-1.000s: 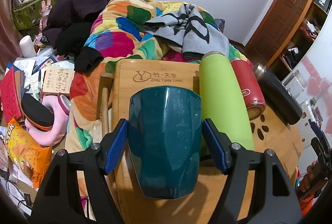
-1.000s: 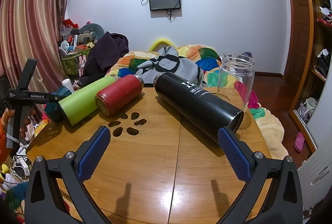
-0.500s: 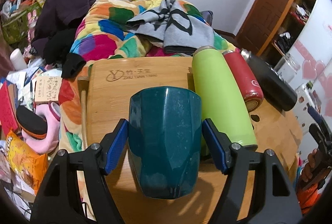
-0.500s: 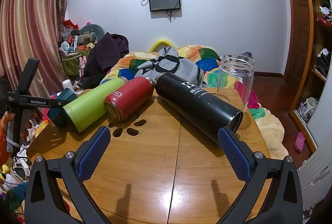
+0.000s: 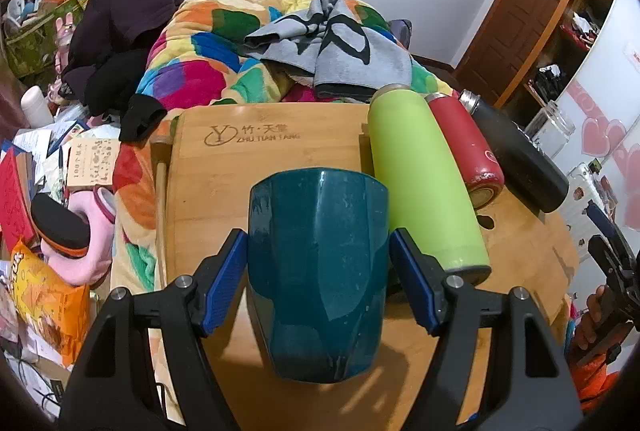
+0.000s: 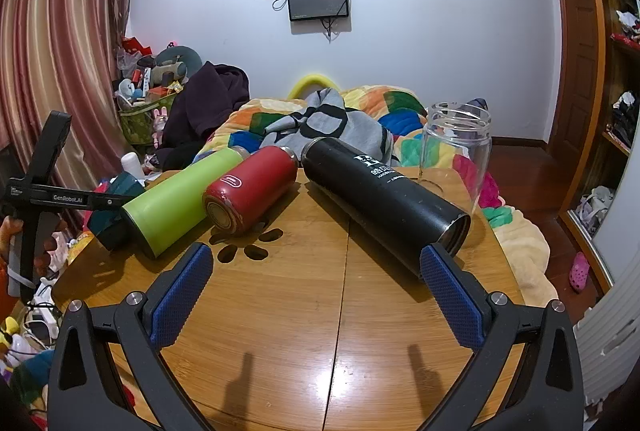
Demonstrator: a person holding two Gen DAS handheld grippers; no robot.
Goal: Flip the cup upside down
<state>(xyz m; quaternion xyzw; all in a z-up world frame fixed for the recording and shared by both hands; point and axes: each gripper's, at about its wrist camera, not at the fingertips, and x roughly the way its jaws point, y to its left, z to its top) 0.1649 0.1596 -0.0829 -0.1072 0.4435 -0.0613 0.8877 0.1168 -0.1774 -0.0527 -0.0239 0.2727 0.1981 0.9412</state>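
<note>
A dark teal cup [image 5: 318, 267] sits between my left gripper's [image 5: 318, 263] blue pads, which press its two sides. Its wider end points away from me and its narrow end toward me. It is held just over the wooden table [image 5: 256, 151]. In the right wrist view the cup [image 6: 114, 209] shows at the far left behind the green bottle, with the left gripper's body beside it. My right gripper [image 6: 316, 291] is open and empty above the table's near middle [image 6: 320, 311].
A green bottle [image 5: 420, 171], a red bottle [image 5: 464, 147] and a black bottle [image 5: 516, 155] lie on their sides right of the cup. A clear glass jar [image 6: 456, 151] stands at the far right. A colourful quilt [image 5: 208, 59] lies beyond the table. Floor clutter is at the left.
The left gripper has swung with the cup, so the table and bottles shift in its view. In the right view the green and red bottles have rolled right, toward the black one.
</note>
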